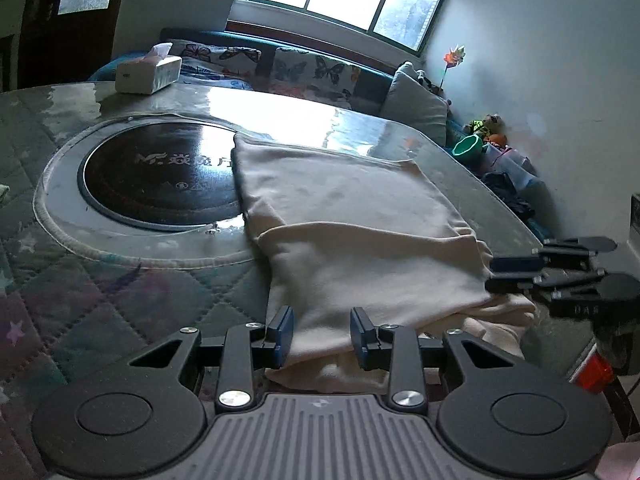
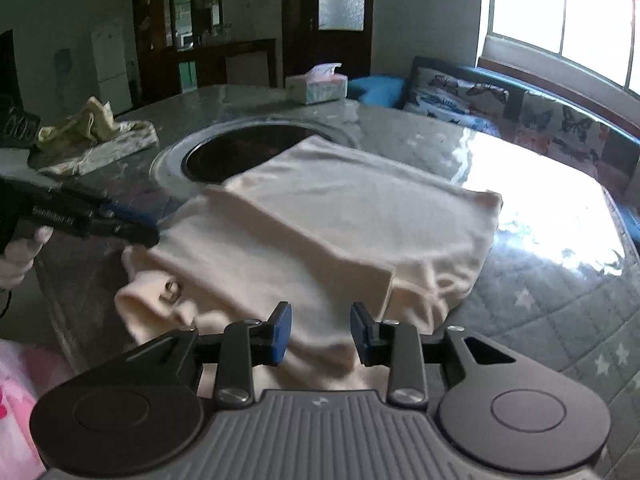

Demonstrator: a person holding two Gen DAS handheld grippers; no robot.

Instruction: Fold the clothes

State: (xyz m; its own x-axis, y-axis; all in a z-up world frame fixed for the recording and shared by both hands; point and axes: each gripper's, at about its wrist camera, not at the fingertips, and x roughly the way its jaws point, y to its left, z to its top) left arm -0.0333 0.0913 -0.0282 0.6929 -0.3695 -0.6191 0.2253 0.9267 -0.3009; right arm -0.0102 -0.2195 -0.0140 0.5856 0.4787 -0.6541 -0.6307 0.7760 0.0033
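The cream garment [image 1: 360,240] lies part-folded on the surface [image 1: 120,288], near edge at six o'clock. Both grippers, left [image 1: 322,336] and right [image 2: 320,334], straddle it with fingers released, likely ready to pinch the next fold.

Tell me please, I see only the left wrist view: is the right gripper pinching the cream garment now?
Observer: No. In the right wrist view the right gripper is open. The cream garment lies between its pads but is not pinched.
Operator: Is other clothing waiting on the table?
Observer: Yes. A yellowish cloth pile lies on the far side of the table, beyond the round black plate.
Operator: Where is the garment's neck end?
Observer: What looks like a small label shows on the near edge of the garment, close to the left gripper.
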